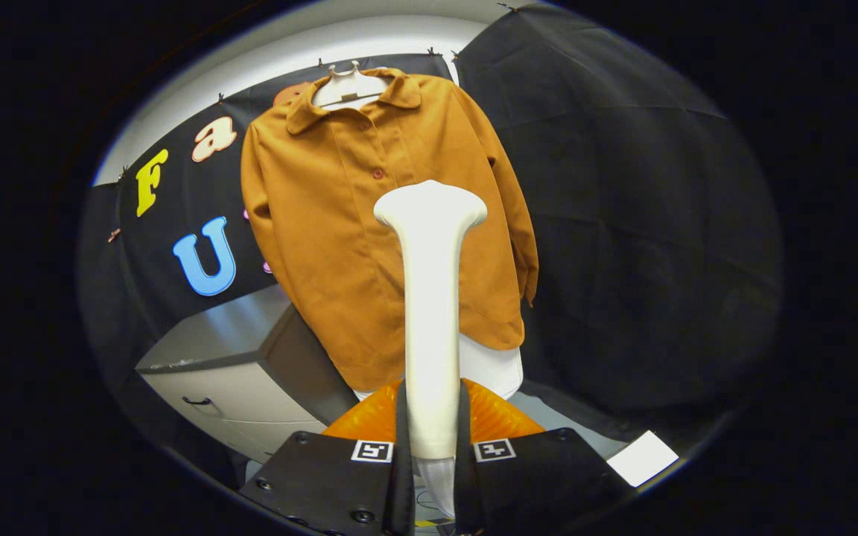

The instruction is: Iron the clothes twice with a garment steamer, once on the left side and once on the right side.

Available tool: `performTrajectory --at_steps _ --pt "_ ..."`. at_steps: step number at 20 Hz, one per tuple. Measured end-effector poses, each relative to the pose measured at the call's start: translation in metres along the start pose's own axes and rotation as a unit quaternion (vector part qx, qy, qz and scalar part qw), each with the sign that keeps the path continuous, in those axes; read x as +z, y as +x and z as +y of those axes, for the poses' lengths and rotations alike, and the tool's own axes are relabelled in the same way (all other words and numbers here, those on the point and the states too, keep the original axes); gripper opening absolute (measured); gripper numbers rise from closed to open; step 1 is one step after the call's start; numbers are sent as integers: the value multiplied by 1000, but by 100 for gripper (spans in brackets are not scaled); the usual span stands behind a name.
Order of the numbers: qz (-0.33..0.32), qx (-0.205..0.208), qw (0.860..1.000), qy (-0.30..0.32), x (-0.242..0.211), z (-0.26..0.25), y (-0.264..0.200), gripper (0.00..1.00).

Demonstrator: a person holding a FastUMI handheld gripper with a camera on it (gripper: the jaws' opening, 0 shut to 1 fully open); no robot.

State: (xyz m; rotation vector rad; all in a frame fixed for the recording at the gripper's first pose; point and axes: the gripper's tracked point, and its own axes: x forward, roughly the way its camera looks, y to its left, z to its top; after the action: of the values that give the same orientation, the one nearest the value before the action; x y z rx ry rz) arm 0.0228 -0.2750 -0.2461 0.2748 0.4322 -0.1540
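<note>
The tongs (pixel 430 447) are closed on the white handle of the garment steamer (pixel 430 298); both black fingers (pixel 339 476) press its sides, one on each flank, with a small square marker on top of each finger near the handle. The steamer stands upright out of the grip and runs straight ahead of the fingers, widening at its far end into a flat, flared head; that head sits in front of the lower middle of the shirt (whether it touches the cloth cannot be told from here). The rust-orange shirt (pixel 369 223) hangs beyond the tongs on a pale hanger (pixel 347 85), collar up, buttoned down the front, sleeves falling at either side; its hem ends above a white surface (pixel 492 368) directly behind the steamer's handle. An orange ribbed piece (pixel 500 417) shows just past the fingers, on both sides of the handle. Ahead and to the left of the tongs stands a pale cabinet (pixel 228 387) with a dark drawer pull; to the right, near the fingers, lies a white card (pixel 643 458).
</note>
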Motion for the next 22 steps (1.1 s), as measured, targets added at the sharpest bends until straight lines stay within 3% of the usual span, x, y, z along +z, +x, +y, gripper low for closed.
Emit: performTrajectory --at_steps 11,22 --pt "-112 10 993 -38 106 98 -68 24" --pt "-128 46 989 -64 111 202 -92 24"
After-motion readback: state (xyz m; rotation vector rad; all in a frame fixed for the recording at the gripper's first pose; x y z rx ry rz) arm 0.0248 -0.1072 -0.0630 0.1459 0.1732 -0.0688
